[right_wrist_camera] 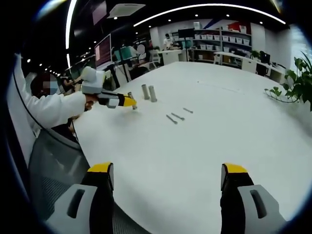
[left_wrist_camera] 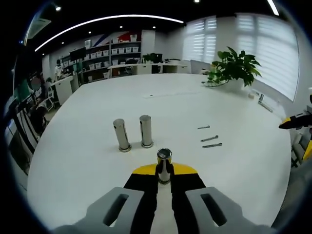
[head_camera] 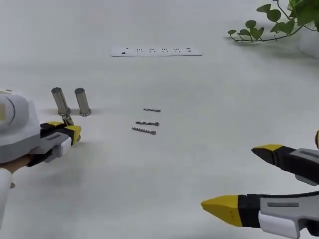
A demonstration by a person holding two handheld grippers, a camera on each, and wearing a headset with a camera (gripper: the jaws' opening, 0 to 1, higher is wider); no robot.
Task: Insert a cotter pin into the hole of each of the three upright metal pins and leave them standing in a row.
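Right gripper nearest, jaws spread wide and empty; left gripper clenched on one metal pin.

The right gripper hovers low over the white surface, well apart from the parts. The left gripper's jaws grasp the metal pin by its lower part, just in front of the two other pins, which stand upright side by side. Three cotter pins lie loose on the surface to the right of them, stacked in a short column. A power strip lies farther back, and a plant sits at the far right corner.
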